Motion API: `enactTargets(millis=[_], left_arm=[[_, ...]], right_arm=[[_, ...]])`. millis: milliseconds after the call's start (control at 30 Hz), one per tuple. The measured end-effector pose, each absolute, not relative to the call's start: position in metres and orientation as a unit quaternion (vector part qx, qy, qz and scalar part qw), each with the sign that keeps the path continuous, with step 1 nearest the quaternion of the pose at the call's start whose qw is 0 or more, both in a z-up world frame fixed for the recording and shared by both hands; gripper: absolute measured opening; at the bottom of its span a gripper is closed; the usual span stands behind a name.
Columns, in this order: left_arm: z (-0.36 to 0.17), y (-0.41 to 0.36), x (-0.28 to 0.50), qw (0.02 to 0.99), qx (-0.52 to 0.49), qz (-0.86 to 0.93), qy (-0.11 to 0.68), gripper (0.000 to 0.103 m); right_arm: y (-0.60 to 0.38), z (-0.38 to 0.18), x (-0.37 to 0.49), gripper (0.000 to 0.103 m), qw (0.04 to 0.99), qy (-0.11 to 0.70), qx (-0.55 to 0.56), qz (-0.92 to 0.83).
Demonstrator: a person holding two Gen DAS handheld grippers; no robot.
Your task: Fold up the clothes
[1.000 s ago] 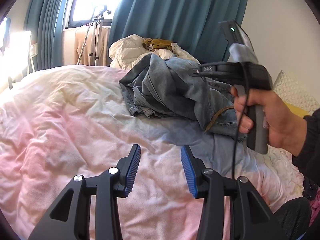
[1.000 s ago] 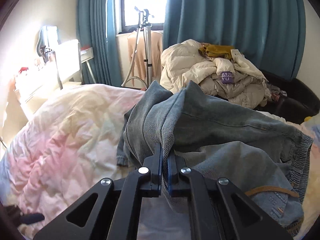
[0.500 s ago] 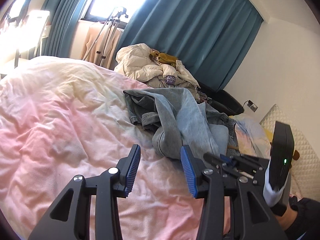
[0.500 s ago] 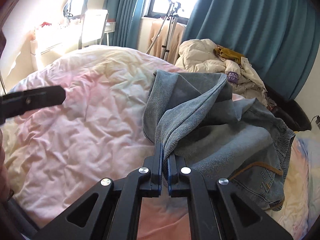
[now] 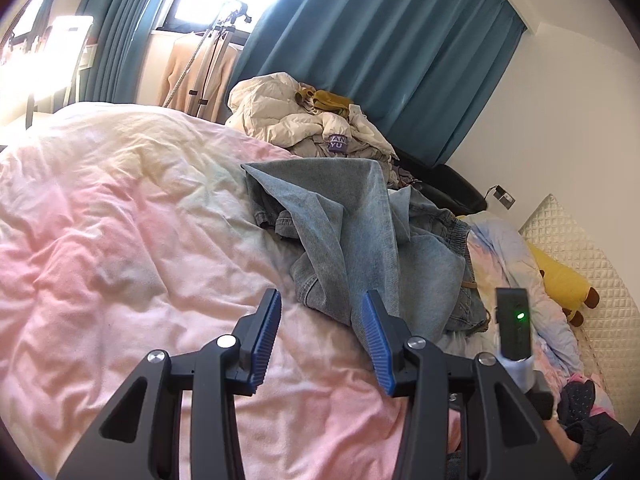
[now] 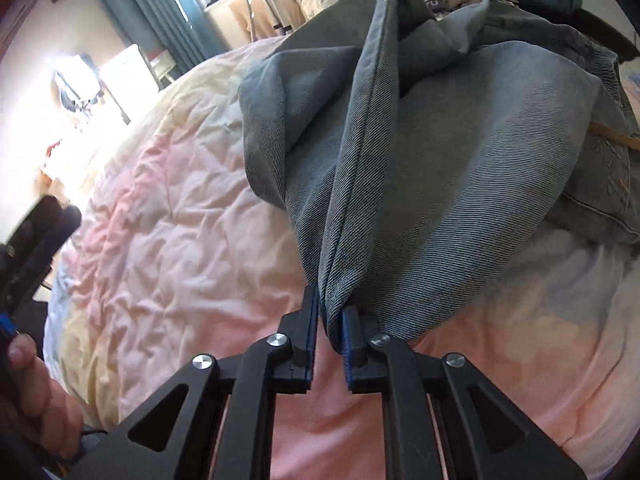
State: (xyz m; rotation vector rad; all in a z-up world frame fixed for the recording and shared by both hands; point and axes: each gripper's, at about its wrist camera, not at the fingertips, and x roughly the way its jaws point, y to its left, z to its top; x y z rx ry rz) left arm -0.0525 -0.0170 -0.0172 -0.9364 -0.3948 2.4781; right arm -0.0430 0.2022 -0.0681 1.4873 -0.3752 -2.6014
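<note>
Crumpled light-blue jeans (image 5: pixel 352 216) lie on the pink and cream duvet (image 5: pixel 120 240), toward its right side. My left gripper (image 5: pixel 320 312) hangs open over the duvet, with the near hem of the jeans just beyond its right finger and nothing between its blue pads. In the right wrist view, my right gripper (image 6: pixel 330 316) is shut on a taut fold of the jeans (image 6: pixel 460 168) low over the duvet (image 6: pixel 160 240). Its jaws stand a little apart around the cloth. The right gripper's body (image 5: pixel 514 328) shows at lower right in the left wrist view.
A heap of cream jackets (image 5: pixel 288 120) sits past the bed below teal curtains (image 5: pixel 380 40). A garment stand (image 5: pixel 208 60) is by the window. A yellow plush toy (image 5: pixel 560 276) and quilted headboard (image 5: pixel 580 248) lie to the right. A hand (image 6: pixel 36 392) holds the left gripper.
The right gripper has come down and toward me, pulling a fold of the jeans with it from held high to low over the duvet. The left gripper stayed open.
</note>
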Motion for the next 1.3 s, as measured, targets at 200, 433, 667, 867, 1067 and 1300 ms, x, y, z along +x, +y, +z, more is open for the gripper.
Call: enactTargets(millis=[200,433,667,867,1067,1300], left_arm=[[-0.017,0.008,-0.051,0.228,-0.351,0.903,-0.101,0.044],[-0.004,0.059,-0.087,0.237,-0.362,0.899,-0.066,0.044],[-0.001,0.133,-0.168,0.237,-0.384,0.892,-0.026,0.044],[-0.004,0.189,-0.238,0.231,-0.408,0.883,-0.001,0.044],[-0.021,0.229,-0.279,0.182,-0.419,0.888,0.06,0.044],[-0.034,0.247,-0.298,0.13,-0.416,0.892,0.122,0.03]], right_arm=[[0.231,-0.026,-0.022,0.031,-0.013,-0.135,0.4,-0.907],[0.278,-0.016,-0.018,0.032,-0.1,-0.177,0.352,-0.914],[0.302,-0.025,-0.026,0.032,-0.117,-0.218,0.342,-0.907],[0.314,-0.033,-0.035,0.032,-0.126,-0.23,0.332,-0.906],[0.325,-0.04,-0.045,0.032,-0.136,-0.242,0.322,-0.905],[0.332,-0.051,-0.052,0.032,-0.131,-0.257,0.327,-0.9]])
